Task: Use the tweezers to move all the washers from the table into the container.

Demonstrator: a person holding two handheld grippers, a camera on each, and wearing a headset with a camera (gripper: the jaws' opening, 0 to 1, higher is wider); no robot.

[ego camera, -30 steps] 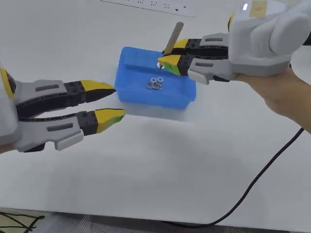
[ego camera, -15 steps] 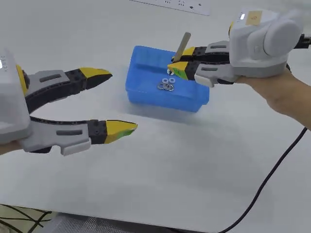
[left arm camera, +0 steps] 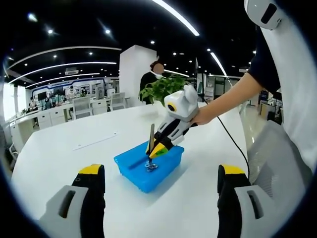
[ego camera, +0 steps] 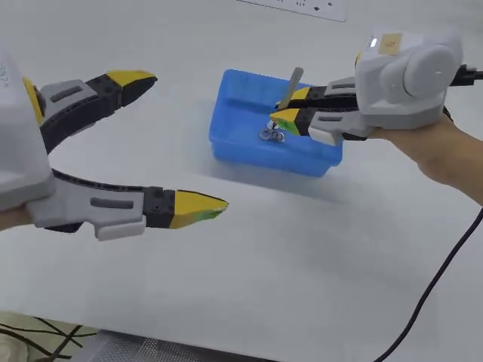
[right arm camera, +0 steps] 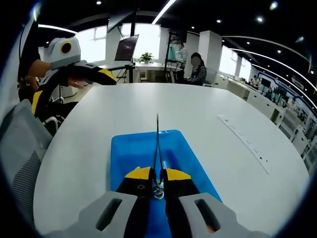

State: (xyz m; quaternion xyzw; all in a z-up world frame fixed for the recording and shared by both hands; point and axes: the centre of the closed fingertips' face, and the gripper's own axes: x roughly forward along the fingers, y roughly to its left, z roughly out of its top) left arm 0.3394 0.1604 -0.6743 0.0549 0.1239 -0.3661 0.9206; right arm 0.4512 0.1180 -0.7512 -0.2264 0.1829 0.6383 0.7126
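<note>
- The blue container [ego camera: 249,143], a shallow rectangular plastic tray, sits at upper centre of the head view on the white table [ego camera: 302,264].
- A small cluster of metal washers [ego camera: 272,135] lies on the tray's floor, toward its right half; the rings touch or overlap one another.
- The right gripper [ego camera: 290,107] reaches in from the right above the tray. Its yellow-tipped jaws are pinched narrow on the tweezers [ego camera: 290,84].
- The tweezers are thin, grey metal, with their upper end slanting up past the jaws and their tips pointing down at the washers; contact cannot be told.
- The left gripper [ego camera: 188,139] hovers at left, clear of the tray, with its jaws spread wide and holding nothing.
- A black cable [ego camera: 438,279] trails across the lower right of the table.
- A white power strip [right arm camera: 245,141] lies flat beyond the tray.
</note>
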